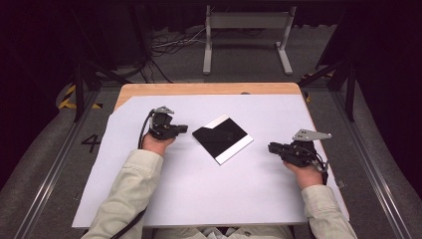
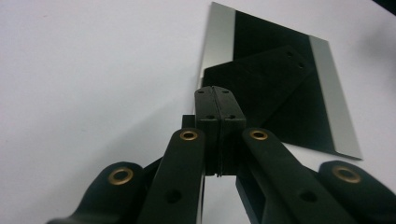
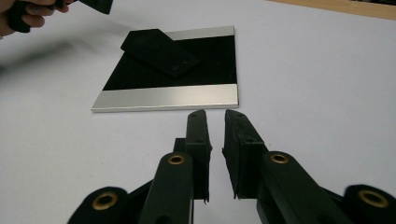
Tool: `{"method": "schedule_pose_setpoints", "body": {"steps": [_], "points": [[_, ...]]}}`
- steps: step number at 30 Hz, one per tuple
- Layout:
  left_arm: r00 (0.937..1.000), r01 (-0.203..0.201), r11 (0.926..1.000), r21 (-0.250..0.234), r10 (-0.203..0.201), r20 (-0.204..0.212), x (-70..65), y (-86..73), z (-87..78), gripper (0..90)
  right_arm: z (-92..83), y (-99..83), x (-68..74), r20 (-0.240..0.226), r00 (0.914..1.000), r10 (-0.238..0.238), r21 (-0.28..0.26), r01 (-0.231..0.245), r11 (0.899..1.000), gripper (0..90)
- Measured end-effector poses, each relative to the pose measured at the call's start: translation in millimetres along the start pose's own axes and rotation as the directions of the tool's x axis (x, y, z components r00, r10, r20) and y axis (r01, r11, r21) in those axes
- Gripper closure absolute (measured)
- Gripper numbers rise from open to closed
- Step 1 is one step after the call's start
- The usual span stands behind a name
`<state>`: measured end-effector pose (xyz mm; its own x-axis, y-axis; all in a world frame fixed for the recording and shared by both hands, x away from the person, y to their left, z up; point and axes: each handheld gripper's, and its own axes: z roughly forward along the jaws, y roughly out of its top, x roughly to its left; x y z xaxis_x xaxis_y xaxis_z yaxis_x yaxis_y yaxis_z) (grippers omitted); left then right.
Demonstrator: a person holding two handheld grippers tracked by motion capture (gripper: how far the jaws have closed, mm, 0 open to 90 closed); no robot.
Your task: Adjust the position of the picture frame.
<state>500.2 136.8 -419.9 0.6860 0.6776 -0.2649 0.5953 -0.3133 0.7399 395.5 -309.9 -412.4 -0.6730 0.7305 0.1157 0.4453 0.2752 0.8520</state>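
High view: one square black plate (image 1: 222, 137) with silver strips along two opposite edges lies flat at the middle of the white sheet (image 1: 209, 199), between the left gripper (image 1: 182, 129) and right gripper (image 1: 271, 147).

Left gripper view: its jaws are pressed together on nothing, just short of the plate (image 2: 280, 88).

Right gripper view: its jaws stand slightly apart, empty, near one silver strip (image 3: 168, 99).

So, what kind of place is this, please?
Probably a lab recording station: a white sheet covers a wooden table, dark curtains hang behind, loose cables lie on the floor, and a black mirror tile lies ready.
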Motion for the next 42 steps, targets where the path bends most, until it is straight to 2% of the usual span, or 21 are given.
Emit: {"method": "schedule_pose_setpoints", "body": {"steps": [4,9,15,17,24,28,31,36,42], "points": [[0.9993,0.036,0.9993,-0.007,-0.036,-0.001,6.0,0.4,9.0,89.9,-1.8,-0.8,1.0,-0.004,1.0,-0.002,-0.001,0.002,1.0,79.7],[0.9982,0.059,0.9983,-0.001,-0.059,-0.008,9.7,1.7,20.0,89.9,-2.4,-3.3,1.5,-0.007,1.0,-0.003,0.005,0.003,1.0,79.6],[0.9985,0.055,0.9983,0.02,-0.055,-0.009,9.1,1.8,31.1,89.9,-3.5,-4.3,1.9,-0.013,0.9999,-0.001,0.007,0.001,1.0,79.6],[0.9985,0.054,0.9983,0.023,-0.054,0.003,8.6,0.9,35.3,89.9,-3.6,-4.7,1.7,-0.013,0.9999,-0.004,0.008,0.004,1.0,79.6],[0.9992,0.037,0.9979,0.053,-0.037,-0.016,9.6,-0.8,43.2,89.9,-3.6,-5.5,1.8,-0.017,0.9999,-0.001,0.009,0.001,1.0,78.9],[0.9969,0.079,0.9954,0.054,-0.079,0.0,11.3,-1.6,44.6,90.0,-3.2,-5.5,1.9,-0.02,0.9998,-0.004,0.009,0.004,1.0,78.3],[0.9968,0.08,0.9953,0.054,-0.08,-0.002,10.8,-1.4,44.6,90.0,-3.4,-5.5,1.8,-0.021,0.9998,-0.005,0.01,0.005,1.0,78.3],[0.9985,0.055,0.9961,0.069,-0.055,-0.005,8.1,-1.0,43.9,90.0,-3.5,-5.5,1.5,-0.024,0.9997,-0.003,0.011,0.003,1.0,78.4],[0.9989,0.034,0.9951,0.093,-0.037,0.031,-0.4,-2.1,44.9,90.0,-2.2,-6.3,1.3,-0.023,0.9997,0.003,0.017,-0.002,1.0,78.2]]}}
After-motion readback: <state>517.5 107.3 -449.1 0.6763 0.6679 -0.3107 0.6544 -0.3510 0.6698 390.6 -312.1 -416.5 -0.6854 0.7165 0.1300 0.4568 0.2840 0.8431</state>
